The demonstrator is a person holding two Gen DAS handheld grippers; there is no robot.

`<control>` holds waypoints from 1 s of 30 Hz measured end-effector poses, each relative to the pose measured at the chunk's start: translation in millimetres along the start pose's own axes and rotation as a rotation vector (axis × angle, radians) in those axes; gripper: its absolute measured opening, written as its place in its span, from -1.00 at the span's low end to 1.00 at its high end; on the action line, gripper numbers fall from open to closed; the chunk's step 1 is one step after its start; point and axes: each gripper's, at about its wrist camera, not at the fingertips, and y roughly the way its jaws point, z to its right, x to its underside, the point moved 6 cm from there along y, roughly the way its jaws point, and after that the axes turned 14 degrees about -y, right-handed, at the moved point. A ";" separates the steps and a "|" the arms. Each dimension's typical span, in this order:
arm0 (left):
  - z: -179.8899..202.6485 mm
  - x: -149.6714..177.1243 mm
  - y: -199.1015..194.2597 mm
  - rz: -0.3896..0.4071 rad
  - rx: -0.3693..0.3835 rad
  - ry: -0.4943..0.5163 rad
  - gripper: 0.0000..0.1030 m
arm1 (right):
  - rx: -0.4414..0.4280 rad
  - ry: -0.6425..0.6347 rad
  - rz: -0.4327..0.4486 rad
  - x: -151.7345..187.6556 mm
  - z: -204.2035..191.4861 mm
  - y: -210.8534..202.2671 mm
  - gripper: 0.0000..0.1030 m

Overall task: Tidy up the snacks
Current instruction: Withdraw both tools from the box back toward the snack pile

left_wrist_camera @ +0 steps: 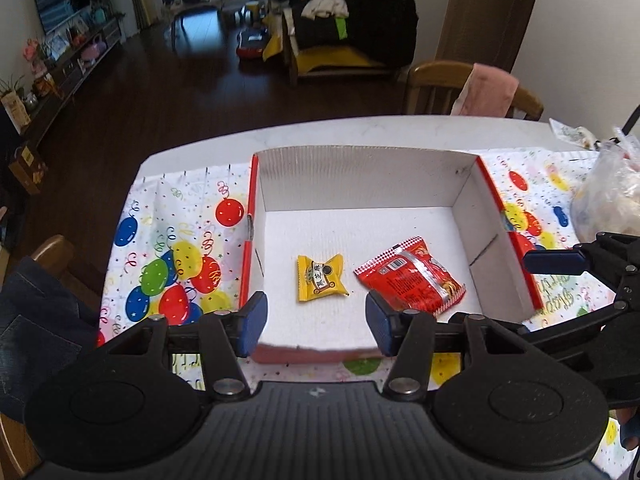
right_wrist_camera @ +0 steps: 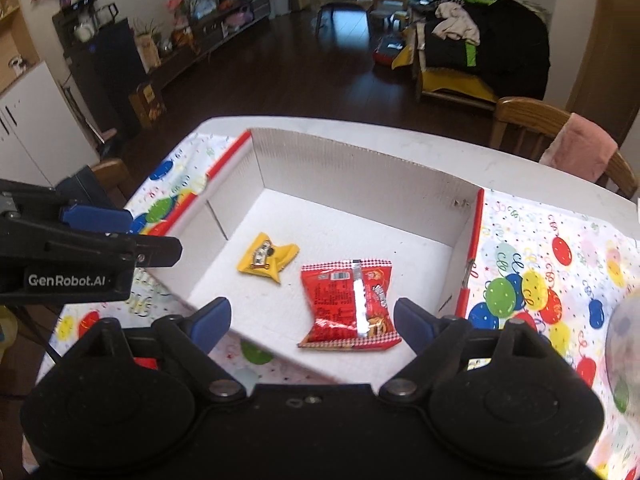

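Observation:
A white cardboard box with red outer sides [left_wrist_camera: 360,180] [right_wrist_camera: 360,176] stands on the table. Inside it lie a small yellow snack packet [left_wrist_camera: 321,279] [right_wrist_camera: 267,259] and, to its right, a red snack packet [left_wrist_camera: 412,276] [right_wrist_camera: 352,304]. My left gripper [left_wrist_camera: 316,322] hangs above the box's near edge, open, nothing between its blue pads. My right gripper [right_wrist_camera: 312,322] is also above the near part of the box, open wide and empty, with the red packet showing below the gap. Each gripper appears at the side of the other's view.
A balloon-print cloth [left_wrist_camera: 172,264] [right_wrist_camera: 540,280] covers the table around the box. A clear plastic bag of snacks [left_wrist_camera: 604,200] sits at the right. A wooden chair with a pink cloth [left_wrist_camera: 480,88] [right_wrist_camera: 572,148] stands behind the table. Another chair [left_wrist_camera: 52,248] is at the left.

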 end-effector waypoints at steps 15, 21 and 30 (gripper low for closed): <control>-22.5 44.8 -68.9 0.092 0.088 0.040 0.14 | 0.006 0.049 0.148 30.2 -49.2 -70.5 0.88; -34.3 68.0 -86.4 0.134 0.109 0.066 0.32 | -0.014 0.061 0.183 47.8 -69.0 -83.0 0.93; -53.9 104.6 -97.8 0.146 0.147 0.061 0.48 | 0.001 0.075 0.233 78.6 -87.2 -95.8 0.99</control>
